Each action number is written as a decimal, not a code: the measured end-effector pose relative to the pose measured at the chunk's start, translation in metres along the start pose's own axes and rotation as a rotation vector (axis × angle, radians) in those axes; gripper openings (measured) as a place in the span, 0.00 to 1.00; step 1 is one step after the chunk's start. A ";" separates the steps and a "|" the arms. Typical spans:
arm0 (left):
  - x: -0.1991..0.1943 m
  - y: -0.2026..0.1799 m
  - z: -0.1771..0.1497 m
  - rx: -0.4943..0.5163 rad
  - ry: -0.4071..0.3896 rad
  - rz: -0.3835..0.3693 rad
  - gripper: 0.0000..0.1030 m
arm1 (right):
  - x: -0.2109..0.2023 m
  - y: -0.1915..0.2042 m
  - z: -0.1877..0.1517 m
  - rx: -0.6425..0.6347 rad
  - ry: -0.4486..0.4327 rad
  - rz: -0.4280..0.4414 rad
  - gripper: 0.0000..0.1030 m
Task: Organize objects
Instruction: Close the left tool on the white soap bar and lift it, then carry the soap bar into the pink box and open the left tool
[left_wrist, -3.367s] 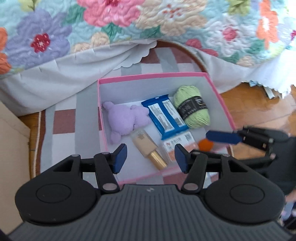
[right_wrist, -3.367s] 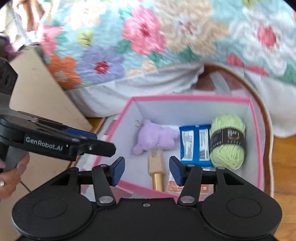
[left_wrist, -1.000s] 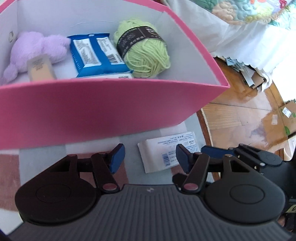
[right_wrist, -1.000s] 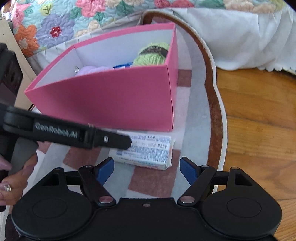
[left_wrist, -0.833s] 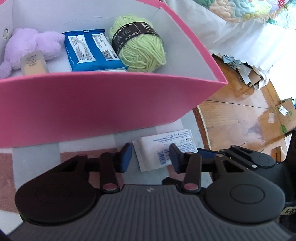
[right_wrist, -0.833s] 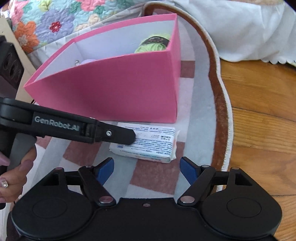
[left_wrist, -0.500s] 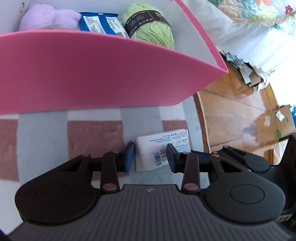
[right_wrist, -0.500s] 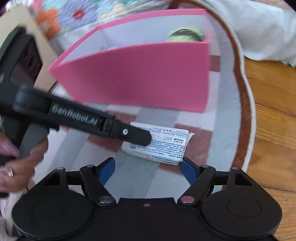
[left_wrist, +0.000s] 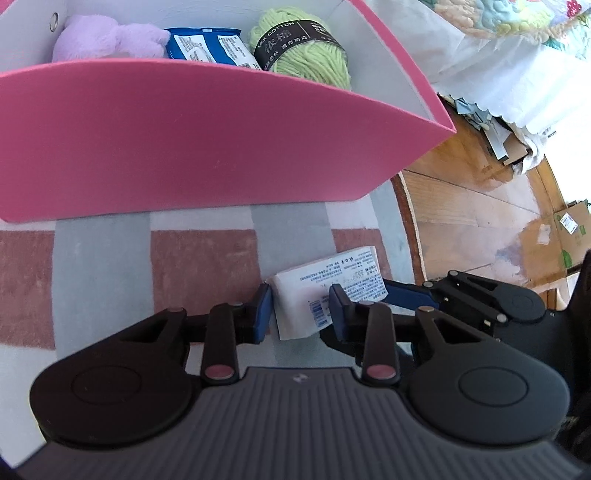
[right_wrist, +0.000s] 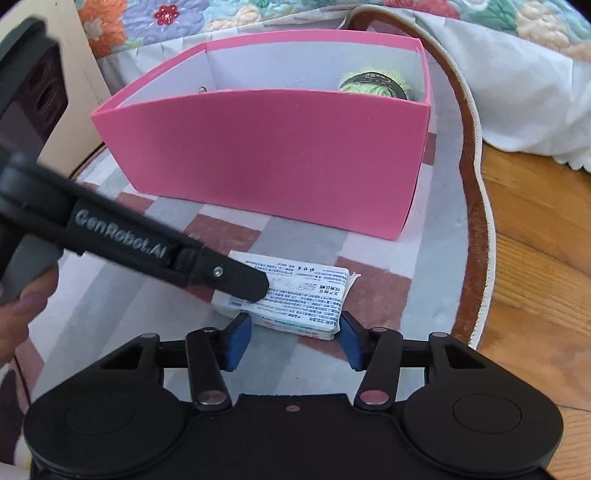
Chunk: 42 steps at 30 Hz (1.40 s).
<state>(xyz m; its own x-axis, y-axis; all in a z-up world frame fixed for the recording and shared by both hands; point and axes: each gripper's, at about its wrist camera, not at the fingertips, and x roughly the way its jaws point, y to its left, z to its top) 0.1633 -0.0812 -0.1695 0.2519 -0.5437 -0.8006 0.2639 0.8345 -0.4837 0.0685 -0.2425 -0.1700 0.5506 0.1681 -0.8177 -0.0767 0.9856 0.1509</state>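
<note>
A white tissue packet (left_wrist: 325, 284) (right_wrist: 295, 295) lies on the checked rug in front of the pink box (left_wrist: 184, 147) (right_wrist: 273, 155). My left gripper (left_wrist: 301, 315) has its blue pads against both sides of the packet's near end; one left finger (right_wrist: 240, 278) crosses the right wrist view and rests on the packet. My right gripper (right_wrist: 291, 343) is open, with its pads beside the packet's two ends. The box holds a purple plush (left_wrist: 107, 37), a blue packet (left_wrist: 207, 46) and green yarn (left_wrist: 306, 51) (right_wrist: 376, 83).
The round rug (right_wrist: 436, 258) ends in a brown border, with wooden floor (right_wrist: 535, 240) to the right. A floral quilt and white bed skirt (right_wrist: 517, 74) hang behind the box. A cardboard panel (right_wrist: 70, 74) stands at the left.
Both grippers dropped from above the box to the rug in front of it. My left gripper narrowed around the tissue packet, and my right gripper moved up to the packet's ends.
</note>
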 end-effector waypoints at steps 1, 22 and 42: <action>-0.002 -0.001 -0.002 0.004 -0.003 0.003 0.31 | -0.001 0.002 0.001 -0.008 0.000 0.003 0.54; -0.123 -0.007 -0.012 0.083 -0.064 0.000 0.31 | -0.075 0.070 0.029 -0.086 -0.088 0.073 0.56; -0.203 -0.038 0.061 0.192 -0.176 0.037 0.34 | -0.124 0.087 0.111 -0.121 -0.215 0.034 0.60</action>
<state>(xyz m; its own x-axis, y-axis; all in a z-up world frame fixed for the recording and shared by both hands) 0.1590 -0.0079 0.0328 0.4184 -0.5346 -0.7343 0.4194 0.8308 -0.3660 0.0860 -0.1794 0.0062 0.7093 0.2061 -0.6741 -0.1900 0.9768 0.0987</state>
